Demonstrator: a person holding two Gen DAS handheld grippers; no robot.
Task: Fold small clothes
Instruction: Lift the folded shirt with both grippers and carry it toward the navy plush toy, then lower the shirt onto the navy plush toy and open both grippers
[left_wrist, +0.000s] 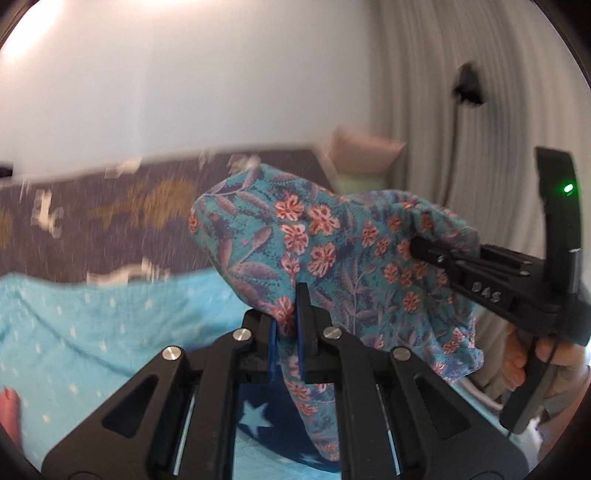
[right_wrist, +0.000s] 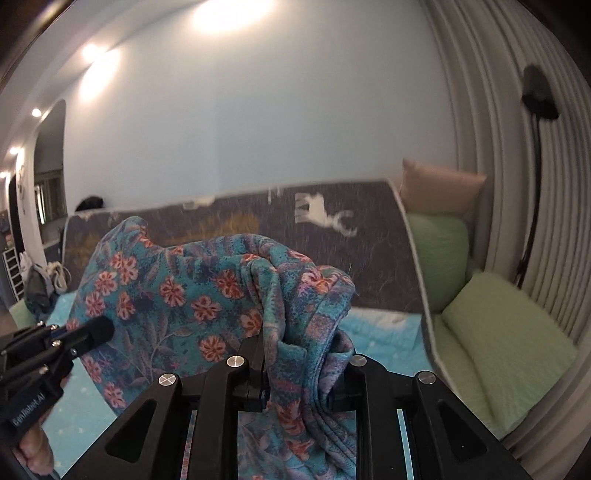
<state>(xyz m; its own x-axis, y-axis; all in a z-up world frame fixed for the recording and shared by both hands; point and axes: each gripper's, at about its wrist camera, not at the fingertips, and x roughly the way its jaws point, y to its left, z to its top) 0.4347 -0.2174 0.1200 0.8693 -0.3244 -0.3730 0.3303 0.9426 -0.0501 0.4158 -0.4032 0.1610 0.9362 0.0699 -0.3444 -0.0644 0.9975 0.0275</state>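
— Where is the teal floral-print fleece garment (left_wrist: 325, 258)?

— Held aloft above the light-blue star-patterned bedspread (left_wrist: 92, 325), stretched between both tools.

— The left tongs (left_wrist: 290, 332)?

— Closed on a fold of its lower edge.

— And the right tongs (right_wrist: 299, 369)?

— Clamped on bunched cloth, green cushions (right_wrist: 495, 339) beyond.
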